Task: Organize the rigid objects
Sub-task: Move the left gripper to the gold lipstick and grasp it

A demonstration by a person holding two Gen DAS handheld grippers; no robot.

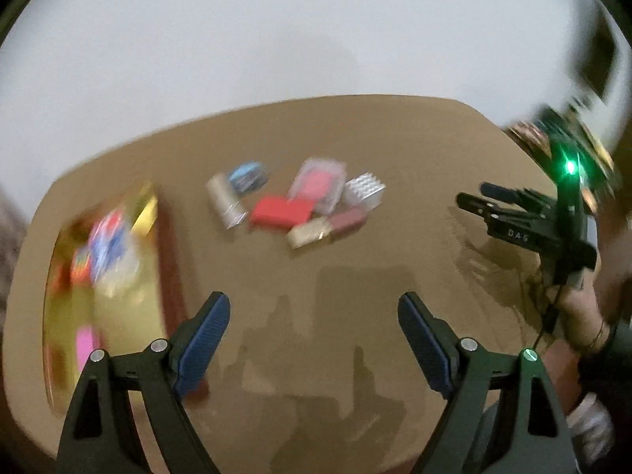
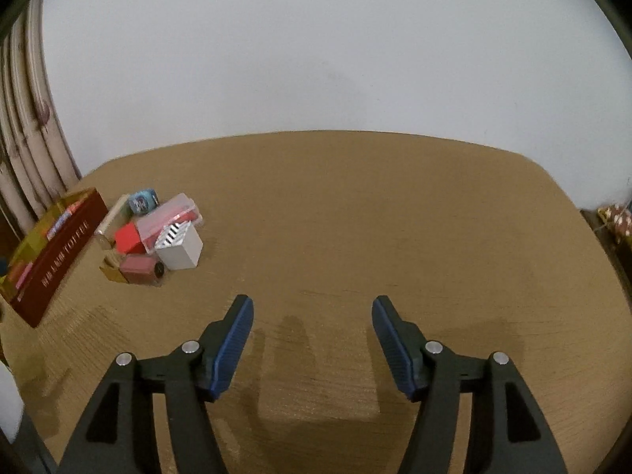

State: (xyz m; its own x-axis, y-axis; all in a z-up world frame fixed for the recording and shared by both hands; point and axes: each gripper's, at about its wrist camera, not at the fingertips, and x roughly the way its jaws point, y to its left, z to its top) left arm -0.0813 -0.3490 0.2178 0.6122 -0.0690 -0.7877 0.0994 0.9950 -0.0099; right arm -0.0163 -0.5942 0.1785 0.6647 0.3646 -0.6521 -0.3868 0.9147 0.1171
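A dark red box point(image 2: 59, 260) with a gold-lined interior stands open at the left edge of the tabletop point(image 2: 355, 217); pale lettering runs along its near wall, too small to read. It holds several small packets, one pink, others red, blue and white; in the left wrist view the box point(image 1: 106, 276) is smeared by blur and its contents cannot be told apart.

Just beside the box, on the bare tabletop, lies a loose pile of small rigid objects touching one another: a clear plastic case point(image 2: 170, 217) with something red inside; a red block point(image 2: 128, 239) against it; a white box point(image 2: 179, 247) with a black-and-white striped top at the near right of the pile; a dull pink box point(image 2: 138, 270) and a gold box point(image 2: 110, 270) at the near side; a blue round tin point(image 2: 143, 199) and a pale flat carton point(image 2: 114, 217) at the far side. The same pile point(image 1: 300, 201) shows blurred in the left wrist view.

Left claw point(image 1: 314, 339): jaws wide apart, nothing between them, over bare tabletop near the box. Right claw point(image 2: 312, 339): jaws well apart and empty, well clear of the pile (to the right of it); it also shows at the right edge of the other view point(image 1: 486, 197), with a green light on its body and the person's forearm point(image 1: 580, 308) behind it, partly cut off.

A patterned object point(image 2: 616, 217) at the right edge of the frame is cut off and cannot be identified.
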